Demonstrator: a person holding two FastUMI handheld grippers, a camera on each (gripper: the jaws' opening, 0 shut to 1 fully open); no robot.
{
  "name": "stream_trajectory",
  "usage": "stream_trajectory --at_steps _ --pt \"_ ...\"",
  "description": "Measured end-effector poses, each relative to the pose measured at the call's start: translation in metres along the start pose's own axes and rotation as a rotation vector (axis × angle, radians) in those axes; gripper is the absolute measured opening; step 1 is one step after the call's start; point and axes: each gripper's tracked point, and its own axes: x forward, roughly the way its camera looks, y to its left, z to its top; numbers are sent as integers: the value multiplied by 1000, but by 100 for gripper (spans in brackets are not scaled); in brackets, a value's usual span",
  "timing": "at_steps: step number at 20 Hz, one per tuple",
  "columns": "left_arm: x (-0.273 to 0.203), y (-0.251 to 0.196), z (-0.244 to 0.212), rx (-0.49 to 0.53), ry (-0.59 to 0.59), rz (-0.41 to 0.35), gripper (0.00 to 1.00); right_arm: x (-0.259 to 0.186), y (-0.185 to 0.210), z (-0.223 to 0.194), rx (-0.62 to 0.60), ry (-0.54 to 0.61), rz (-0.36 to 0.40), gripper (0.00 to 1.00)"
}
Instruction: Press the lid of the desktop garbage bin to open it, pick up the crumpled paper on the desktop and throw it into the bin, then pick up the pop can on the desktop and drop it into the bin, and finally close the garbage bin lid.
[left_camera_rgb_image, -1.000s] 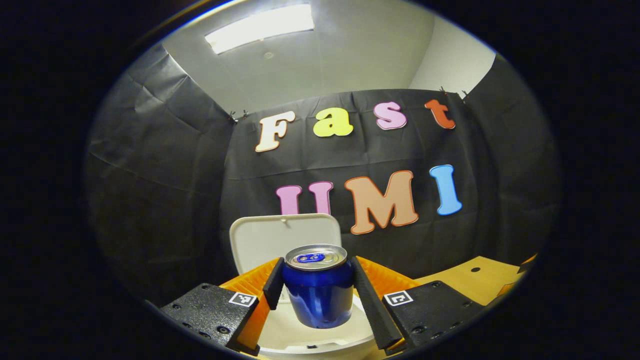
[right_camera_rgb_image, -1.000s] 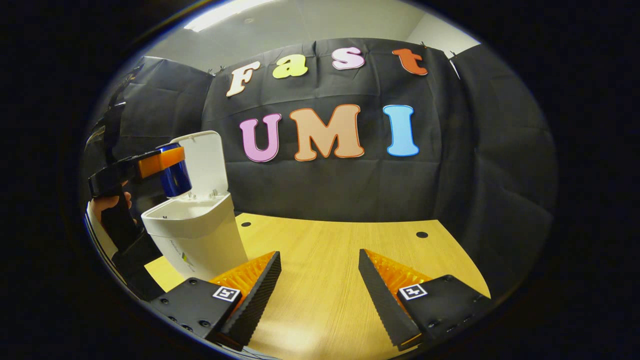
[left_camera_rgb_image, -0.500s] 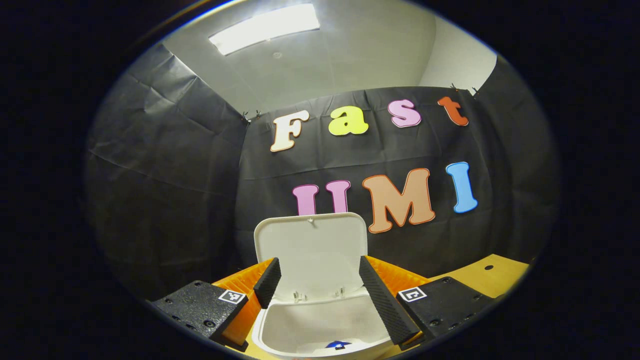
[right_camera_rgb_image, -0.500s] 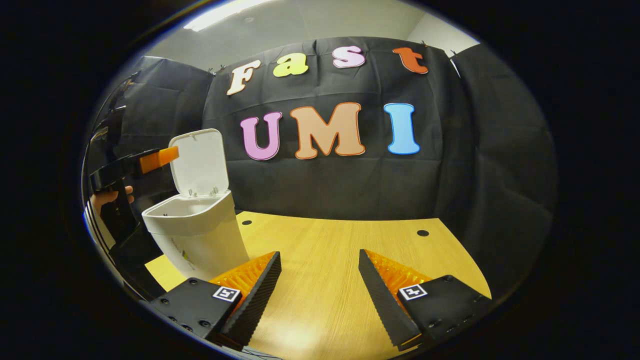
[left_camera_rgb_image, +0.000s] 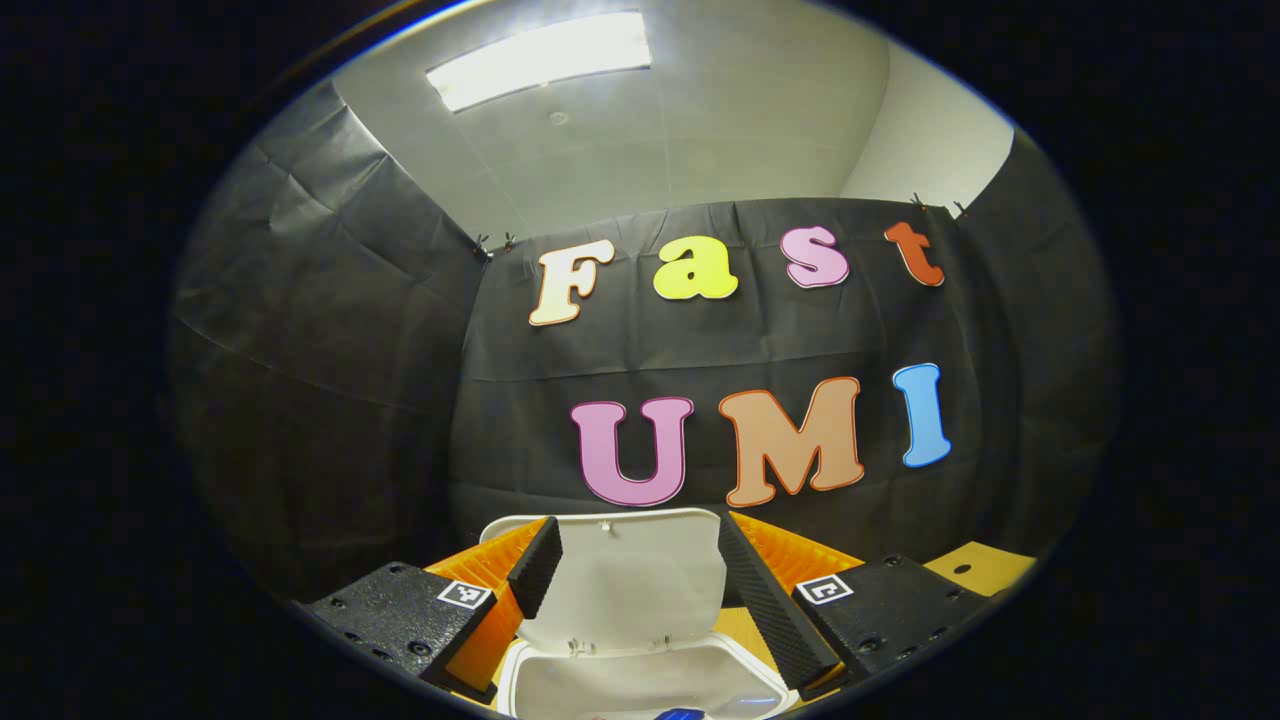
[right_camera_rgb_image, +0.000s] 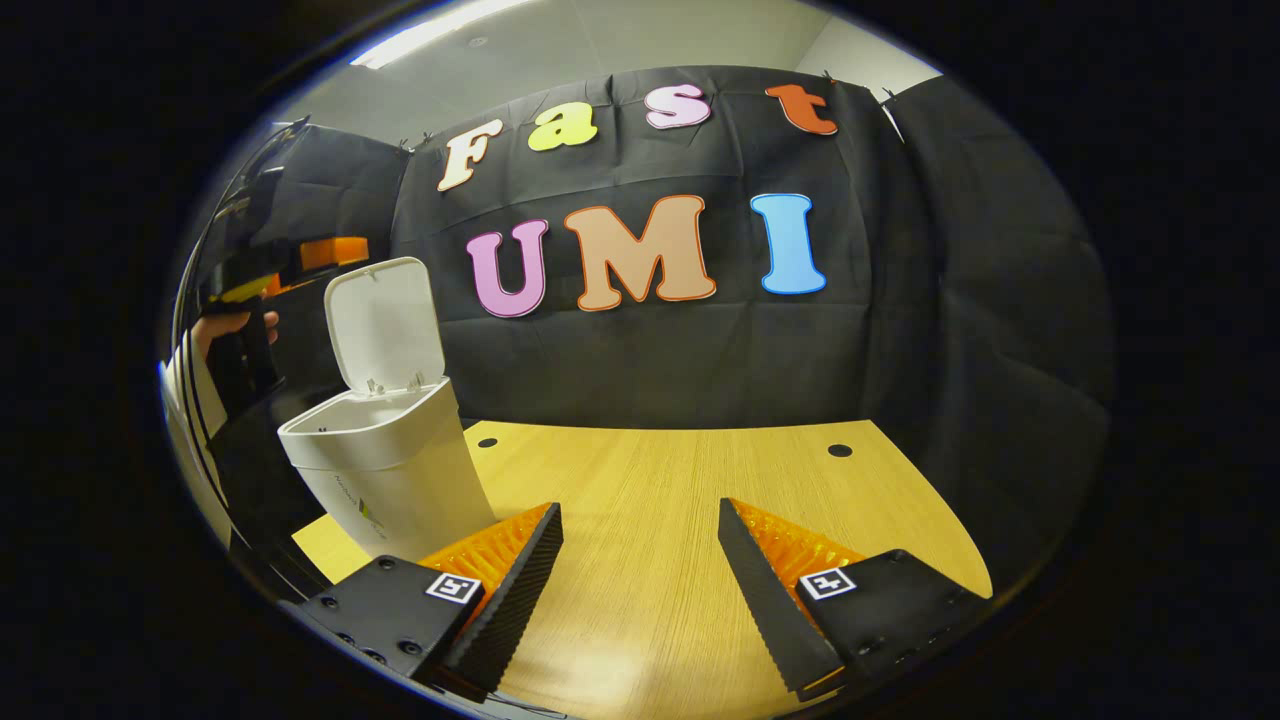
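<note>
One garbage bin is seen, white, standing at the left end of the wooden table, w/ its one lid raised upright (hinged at the far rim). Two grippers are counted. The left gripper is held above the bin's near side, jaws spread apart w/ nothing between them; through the gap the lid's inner face and the bin's open mouth are seen. At the bottom of that mouth a small blue patch is visible, cut off by the picture's edge, prob. the pop can, though too little is shown to be sure. The crumpled paper can't be made out inside the bin.

In the right gripper view the left gripper is seen far left, above and behind the lid, partly hidden in dark, held by a hand w/ a pale sleeve below. The right gripper is held low over bare tabletop, right of the bin, jaws wide apart, nothing gripped. Two small round holes are seen in the table's far part.
</note>
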Motion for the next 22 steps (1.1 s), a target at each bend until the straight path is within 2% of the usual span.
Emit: stream_trajectory --at_steps 1,3,6,8,9,13,17,19,20,22 --pt "7 4 4 -10 6 7 96 0 1 -3 1 3 3 99" --pt "21 13 11 -17 11 21 94 1 0 -8 -1 16 7 99" --pt "41 23 18 10 8 36 96 2 -4 -12 6 31 5 99" --pt "52 30 16 29 20 48 94 1 -6 -15 15 38 5 100" --pt "57 34 12 37 34 62 96 1 -7 -17 16 40 3 99" --pt "69 38 -8 12 102 74 94 -3 -13 -18 12 37 -12 99" --pt "69 40 -36 -32 182 88 96 -8 -18 -19 20 33 -24 99" --pt "63 39 -29 -22 149 82 97 -10 -19 -20 22 35 -26 99" --pt "60 37 -30 -19 145 82 92 -12 -19 -20 21 34 -28 99" --pt "52 35 -28 -12 120 77 94 -13 -19 -19 21 31 -26 100"
